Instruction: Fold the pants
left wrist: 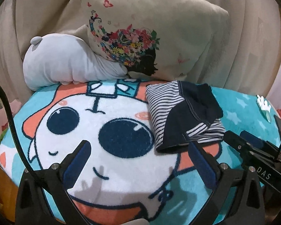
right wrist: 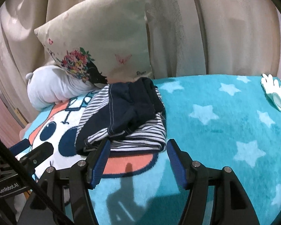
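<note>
The pants (left wrist: 185,116), navy with white-striped parts, lie folded into a small bundle on the cartoon blanket (left wrist: 121,168). My left gripper (left wrist: 138,146) is open wide over the blanket's white face print, with the bundle just beyond its right finger and nothing between the pads. In the right wrist view the pants (right wrist: 125,116) sit just past my right gripper (right wrist: 138,142), which is open and holds nothing; its left fingertip reaches the bundle's near edge. Each gripper shows in the other's view: the right gripper (left wrist: 236,135) at the right, the left gripper (right wrist: 37,145) at the lower left.
A floral cream pillow (left wrist: 149,28) and a grey plush cushion (left wrist: 61,63) lean against the curtain behind the pants. A white hand-shaped item (right wrist: 271,88) lies near the blanket's far right edge. Turquoise blanket with stars (right wrist: 215,131) spreads to the right.
</note>
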Available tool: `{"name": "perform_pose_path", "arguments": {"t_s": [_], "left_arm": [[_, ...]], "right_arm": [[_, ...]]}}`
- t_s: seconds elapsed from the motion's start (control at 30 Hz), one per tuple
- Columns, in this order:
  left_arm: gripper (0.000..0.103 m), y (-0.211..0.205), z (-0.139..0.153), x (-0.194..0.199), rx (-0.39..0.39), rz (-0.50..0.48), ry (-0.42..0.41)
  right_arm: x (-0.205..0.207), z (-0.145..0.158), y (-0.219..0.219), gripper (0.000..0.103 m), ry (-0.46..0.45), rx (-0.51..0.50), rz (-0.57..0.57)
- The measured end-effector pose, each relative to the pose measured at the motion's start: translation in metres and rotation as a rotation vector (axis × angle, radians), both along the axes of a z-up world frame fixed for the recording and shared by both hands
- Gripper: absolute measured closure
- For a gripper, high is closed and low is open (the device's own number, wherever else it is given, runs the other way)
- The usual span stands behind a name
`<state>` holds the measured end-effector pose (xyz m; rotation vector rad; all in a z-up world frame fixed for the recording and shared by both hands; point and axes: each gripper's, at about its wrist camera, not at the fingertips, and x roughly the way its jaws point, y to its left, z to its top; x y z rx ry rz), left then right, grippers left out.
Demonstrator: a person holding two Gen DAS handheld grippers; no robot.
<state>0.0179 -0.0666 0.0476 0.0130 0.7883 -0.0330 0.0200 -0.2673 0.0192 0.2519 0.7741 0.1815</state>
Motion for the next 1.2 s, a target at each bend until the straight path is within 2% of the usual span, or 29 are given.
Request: {"name": "perform_pose_path", "arguments": {"t_s": [0.57,1.2], "left_arm": [[0.000,0.005,-0.016,0.011,-0.003,0.002,0.050],[0.000,0.014,-0.024,0.013,0.009,0.028,0.046]], "right_arm": [[0.006,-0.008,0.014,0.035,0.034,-0.054,0.036],[0.007,-0.012,0.022,0.034,0.041,-0.060,0.057]]}}
